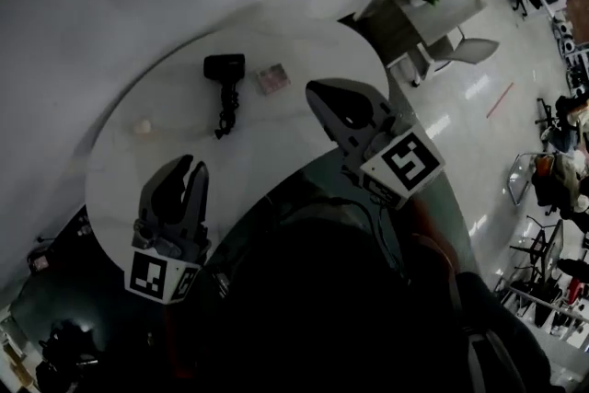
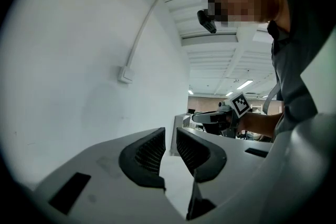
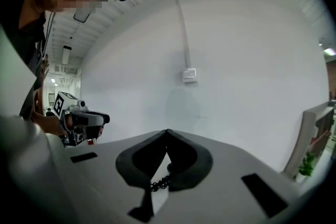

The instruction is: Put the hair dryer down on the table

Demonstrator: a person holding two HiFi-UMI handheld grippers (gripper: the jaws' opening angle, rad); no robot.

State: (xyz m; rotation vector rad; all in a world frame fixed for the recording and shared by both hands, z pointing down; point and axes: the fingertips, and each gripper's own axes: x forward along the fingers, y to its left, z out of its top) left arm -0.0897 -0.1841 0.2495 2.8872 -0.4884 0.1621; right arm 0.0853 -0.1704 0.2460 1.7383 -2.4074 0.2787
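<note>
The black hair dryer (image 1: 224, 67) lies on the round white table (image 1: 166, 97) near its far side, its coiled cord (image 1: 225, 117) trailing toward me. My left gripper (image 1: 189, 168) hovers over the table's near left part, well short of the dryer, jaws shut on nothing. In its own view the left gripper (image 2: 170, 136) points at the white wall. My right gripper (image 1: 319, 90) is to the right of the dryer, apart from it, jaws shut and empty. In the right gripper view (image 3: 167, 134) the tips touch, and a piece of the cord (image 3: 159, 183) shows below them.
A small pinkish square packet (image 1: 272, 79) lies just right of the dryer. A small pale round thing (image 1: 142, 127) sits at the table's left. The white wall stands close behind the table. A chair (image 1: 465, 51) and office clutter stand off to the right.
</note>
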